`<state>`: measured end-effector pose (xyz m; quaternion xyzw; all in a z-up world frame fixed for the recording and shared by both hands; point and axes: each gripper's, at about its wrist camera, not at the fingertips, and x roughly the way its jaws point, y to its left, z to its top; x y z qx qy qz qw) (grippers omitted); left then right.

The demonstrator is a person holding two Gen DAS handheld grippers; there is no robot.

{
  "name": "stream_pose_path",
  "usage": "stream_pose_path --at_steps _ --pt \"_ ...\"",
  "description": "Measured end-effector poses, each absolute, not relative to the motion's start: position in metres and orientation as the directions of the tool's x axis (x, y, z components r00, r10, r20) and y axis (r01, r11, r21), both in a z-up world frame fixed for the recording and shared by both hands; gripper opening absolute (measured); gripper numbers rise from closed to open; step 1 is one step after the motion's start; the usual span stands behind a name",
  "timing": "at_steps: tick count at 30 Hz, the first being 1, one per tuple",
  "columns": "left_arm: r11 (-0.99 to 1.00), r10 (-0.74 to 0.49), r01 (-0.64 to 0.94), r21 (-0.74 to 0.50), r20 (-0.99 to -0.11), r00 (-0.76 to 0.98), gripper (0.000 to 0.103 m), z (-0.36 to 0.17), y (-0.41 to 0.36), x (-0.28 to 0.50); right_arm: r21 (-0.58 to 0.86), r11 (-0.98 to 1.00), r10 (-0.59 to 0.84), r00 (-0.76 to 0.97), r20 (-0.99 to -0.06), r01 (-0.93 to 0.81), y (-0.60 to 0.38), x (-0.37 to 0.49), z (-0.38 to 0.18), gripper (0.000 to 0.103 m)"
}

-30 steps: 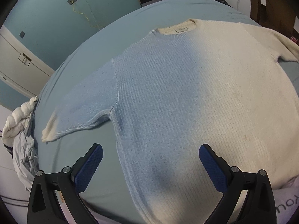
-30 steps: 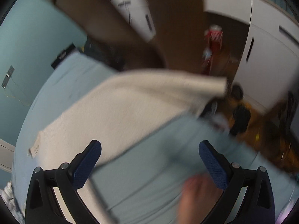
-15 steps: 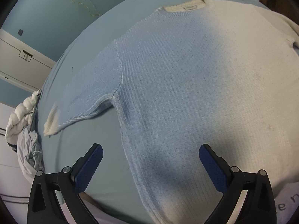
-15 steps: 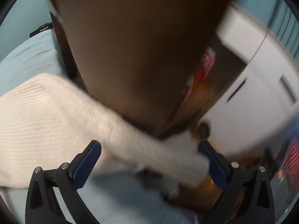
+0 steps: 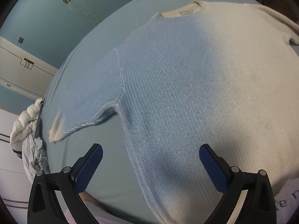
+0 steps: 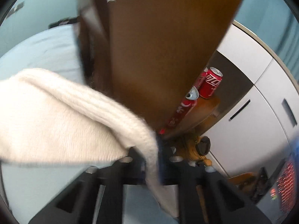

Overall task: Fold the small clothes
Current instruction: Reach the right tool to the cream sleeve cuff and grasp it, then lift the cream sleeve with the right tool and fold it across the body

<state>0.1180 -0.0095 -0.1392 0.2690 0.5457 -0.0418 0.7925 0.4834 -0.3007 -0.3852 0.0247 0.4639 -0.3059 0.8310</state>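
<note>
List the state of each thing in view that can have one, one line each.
Sweater: spread flat on the bed, unfolded, neck label showing.
Right sleeve cuff: pinched in the right gripper.
Left gripper: open, empty, above the hem.
Right gripper: shut on the cuff.
Cola cans: one upright, one tipped over.

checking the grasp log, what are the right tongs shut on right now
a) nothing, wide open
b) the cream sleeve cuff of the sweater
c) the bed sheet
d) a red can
b: in the right wrist view the right tongs pinch the ribbed cream sleeve cuff of the sweater.
</note>
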Motion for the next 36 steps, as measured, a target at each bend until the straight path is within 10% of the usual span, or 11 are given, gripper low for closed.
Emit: stream_pose_path --at_steps 22,28,33,36 --pt "0.908 -0.042 0.381 0.175 -0.866 0.498 0.103 -0.055 0.053 0.056 -0.17 0.979 -0.203 0.582 -0.787 0.112 0.035 0.565 -0.093 0.004" --pt "0.925 -0.06 0.36 0.12 -0.891 0.451 0.103 -0.064 0.063 0.064 0.048 0.998 0.064 0.568 -0.821 -0.043 0.137 0.613 -0.113 0.009" --pt "0.927 -0.048 0.355 0.121 -0.901 0.431 0.103 -0.077 0.062 0.072 0.355 0.925 0.377 0.204 -0.903 -0.14 0.195 0.629 -0.212 0.013" --pt "0.93 -0.048 0.352 0.106 -0.915 0.402 0.103 -0.087 0.062 0.082 0.384 0.904 0.416 0.186 -0.89 -0.187 0.184 0.617 -0.246 0.036"
